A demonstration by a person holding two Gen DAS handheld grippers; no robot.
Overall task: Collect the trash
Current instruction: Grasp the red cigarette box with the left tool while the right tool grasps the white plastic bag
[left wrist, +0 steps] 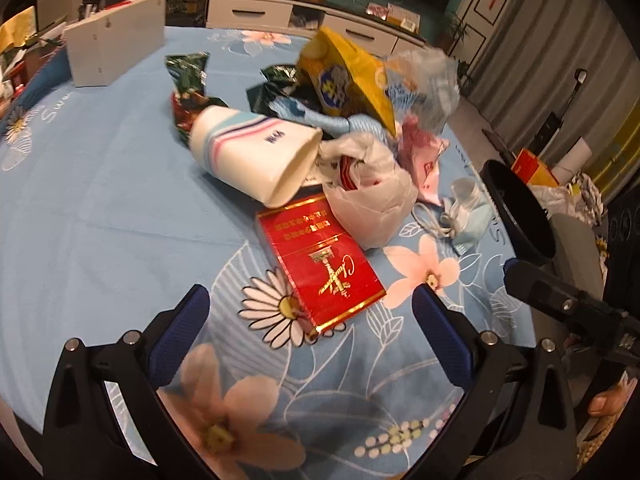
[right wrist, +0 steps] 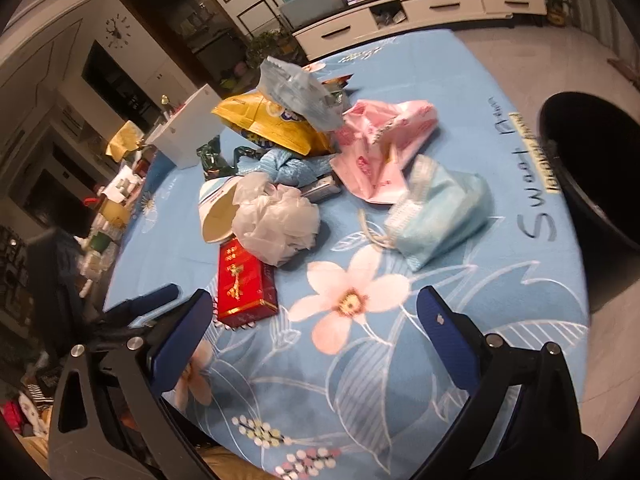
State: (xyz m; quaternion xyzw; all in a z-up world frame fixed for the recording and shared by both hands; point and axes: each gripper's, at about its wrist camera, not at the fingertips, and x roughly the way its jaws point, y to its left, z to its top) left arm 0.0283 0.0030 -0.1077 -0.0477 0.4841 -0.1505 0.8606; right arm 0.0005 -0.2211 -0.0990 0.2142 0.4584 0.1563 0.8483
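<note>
A heap of trash lies on the blue flowered tablecloth (left wrist: 100, 220) (right wrist: 500, 208). A red cigarette carton (left wrist: 320, 264) (right wrist: 244, 284) lies nearest, just ahead of my open left gripper (left wrist: 310, 312). Behind it lie a tipped paper cup (left wrist: 256, 152) (right wrist: 218, 210), a crumpled white plastic bag (left wrist: 372, 196) (right wrist: 276, 220), a yellow snack bag (left wrist: 348, 80) (right wrist: 272, 124), a pink wrapper (left wrist: 424, 160) (right wrist: 380, 148) and a blue face mask (left wrist: 468, 208) (right wrist: 440, 212). My right gripper (right wrist: 314, 318) stands open over a pink flower print, empty. It also shows at the right edge of the left wrist view (left wrist: 560, 300).
A black bin (left wrist: 516, 216) (right wrist: 592, 184) stands off the table's right edge. A white box (left wrist: 116, 40) (right wrist: 188, 132) sits at the far left of the table. Green wrappers (left wrist: 188, 80) lie behind the cup. Cabinets (right wrist: 420, 12) line the far wall.
</note>
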